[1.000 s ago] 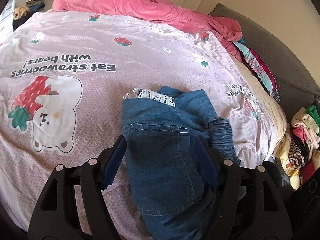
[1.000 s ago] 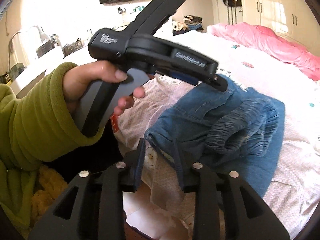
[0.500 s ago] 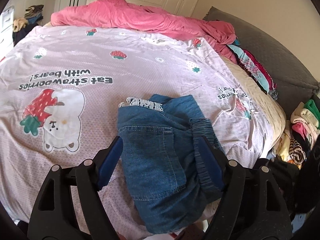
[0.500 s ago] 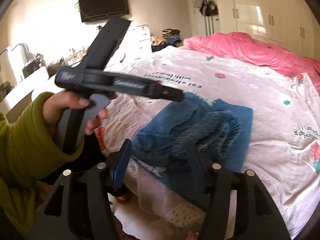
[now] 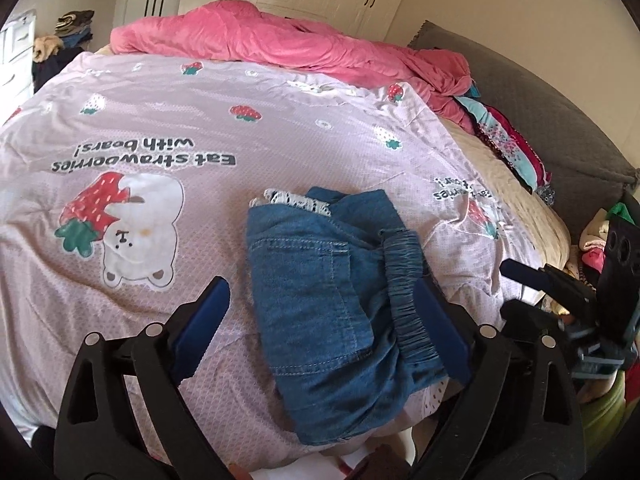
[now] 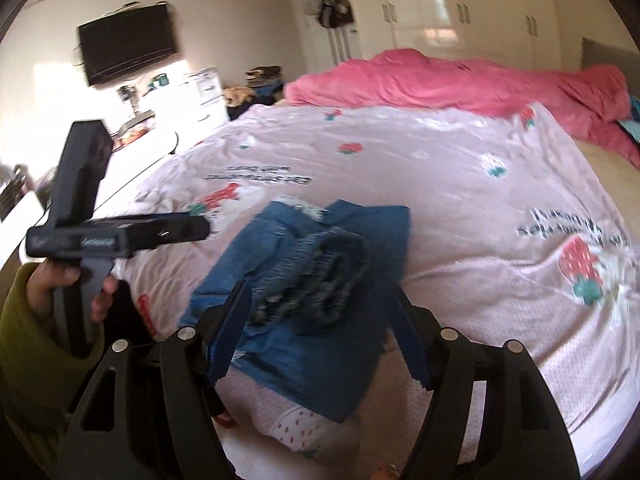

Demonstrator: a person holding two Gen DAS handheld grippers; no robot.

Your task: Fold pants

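Blue denim pants (image 5: pixel 332 300) lie folded in a compact bundle near the front edge of the bed, elastic waistband on the right, white lace trim at the far end. They also show in the right wrist view (image 6: pixel 316 292). My left gripper (image 5: pixel 320 308) is open and empty, held above and just short of the bundle. My right gripper (image 6: pixel 316 316) is open and empty, drawn back from the pants. The left gripper's body, held in a hand with a green sleeve, shows at the left of the right wrist view (image 6: pixel 112 236).
The bed carries a pink strawberry-and-bear sheet (image 5: pixel 168 128). A pink duvet (image 5: pixel 280 44) lies bunched at the far side. Clothes are piled by the grey headboard (image 5: pixel 516 152) and beside the bed at right (image 5: pixel 600 240). A dresser (image 6: pixel 200 92) and wall TV stand left.
Both grippers have opened wider and pulled back and up from the pants. The folded pants stay on the bed, let go.
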